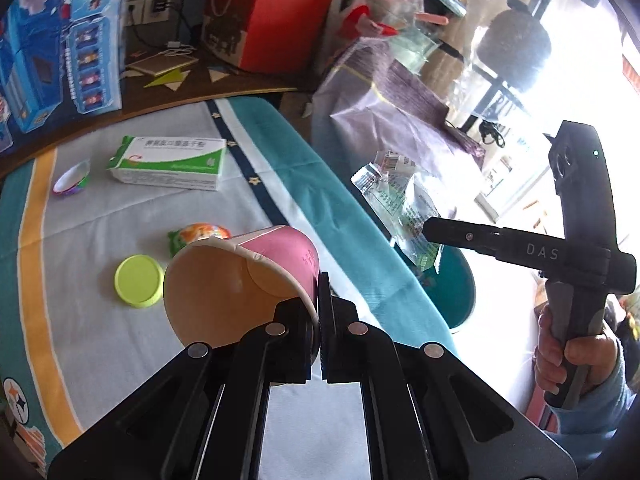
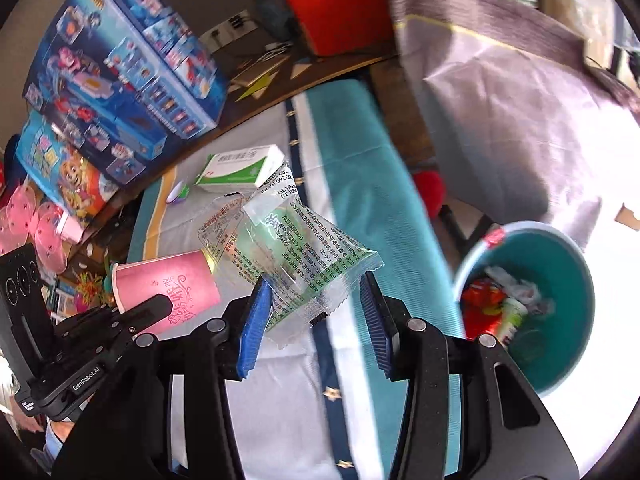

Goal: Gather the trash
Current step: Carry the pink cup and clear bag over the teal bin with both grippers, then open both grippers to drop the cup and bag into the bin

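Note:
My left gripper point(image 1: 319, 312) is shut on the rim of a pink paper cup point(image 1: 240, 280) and holds it tilted above the table; the cup also shows in the right wrist view point(image 2: 168, 288). My right gripper point(image 2: 316, 308) stands open, its blue pads point(image 2: 252, 332) wide apart, with a clear green-printed wrapper point(image 2: 296, 252) between them; whether the wrapper is still gripped I cannot tell. In the left wrist view the wrapper point(image 1: 400, 208) hangs at the right gripper's tip point(image 1: 430, 228), above the teal bin point(image 1: 456, 292). The bin point(image 2: 568, 280) holds several pieces of trash.
On the tablecloth point(image 1: 120, 232) lie a green-white medicine box point(image 1: 168, 162), a yellow-green lid point(image 1: 138, 280), a small orange wrapped item point(image 1: 198, 234) and a small purple-rimmed lid point(image 1: 72, 178). Blue toy boxes point(image 2: 120, 64) and a red bag point(image 1: 276, 12) stand behind. A lilac bag point(image 2: 520, 120) stands beside the bin.

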The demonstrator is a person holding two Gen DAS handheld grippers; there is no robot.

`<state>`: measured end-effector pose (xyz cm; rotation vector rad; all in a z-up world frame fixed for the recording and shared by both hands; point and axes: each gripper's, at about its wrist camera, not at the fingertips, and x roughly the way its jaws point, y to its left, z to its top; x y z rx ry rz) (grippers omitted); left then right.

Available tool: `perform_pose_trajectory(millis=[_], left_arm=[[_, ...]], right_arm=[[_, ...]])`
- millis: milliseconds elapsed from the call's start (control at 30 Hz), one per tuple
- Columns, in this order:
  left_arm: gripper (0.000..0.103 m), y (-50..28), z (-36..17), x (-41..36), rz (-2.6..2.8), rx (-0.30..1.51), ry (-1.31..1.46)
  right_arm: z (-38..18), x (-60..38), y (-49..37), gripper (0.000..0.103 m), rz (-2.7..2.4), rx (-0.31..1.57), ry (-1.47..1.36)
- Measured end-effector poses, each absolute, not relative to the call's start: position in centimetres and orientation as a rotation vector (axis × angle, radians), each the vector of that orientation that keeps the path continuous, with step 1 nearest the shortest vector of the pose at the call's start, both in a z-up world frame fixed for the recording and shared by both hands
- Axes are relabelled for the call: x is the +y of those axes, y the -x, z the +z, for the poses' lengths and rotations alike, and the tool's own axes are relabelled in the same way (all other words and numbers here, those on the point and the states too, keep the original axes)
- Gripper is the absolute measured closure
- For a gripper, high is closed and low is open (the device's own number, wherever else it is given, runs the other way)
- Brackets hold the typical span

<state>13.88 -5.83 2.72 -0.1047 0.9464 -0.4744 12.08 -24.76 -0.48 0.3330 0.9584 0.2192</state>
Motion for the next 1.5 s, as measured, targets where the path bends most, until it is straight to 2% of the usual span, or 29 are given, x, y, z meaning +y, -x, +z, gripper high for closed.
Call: perform_pose_trajectory(millis=[667,1133,1333,1367,1400,1433,1500], left_arm=[[0.100,-14.3,-0.9,-26.1,-0.742,1.064,-0.159],[0.100,-15.3,-4.0,-32.1,-0.792,1.140,-0.228],[0.097,-16.2,-5.4,-33.9,-0.794,1.180,-0.237],[0.089,-16.3,-5.7,-34.0,-0.791,1.190,-0.237],[0.075,-16.5,-6.0,-34.1,-0.782,1.195,-0.238],[0.067,-16.5,-6.2,-34.0,-0.773,1.201,-0.236],[0.043,-16.6,-6.2,-33.8,-0.765,1.193,-0.227]], right_arm=[[-5.7,-44.0,-4.4,0.058,-0.067,0.911,-0.593],[-9.5,-47.3,-4.2,0.057,-0.097,0.954,-0.683],[-10.4,-47.6,-4.7,0.062,-0.105,0.979,-0.693],[-10.6,-47.7,-4.8,0.062,-0.103,0.984,-0.697],[-10.7,-47.8,-4.8,0.062,-0.104,0.986,-0.700],[-10.7,-47.9,-4.8,0.062,-0.108,0.986,-0.698],[-10.8,-48.0,-4.9,0.062,-0.113,0.989,-0.698]])
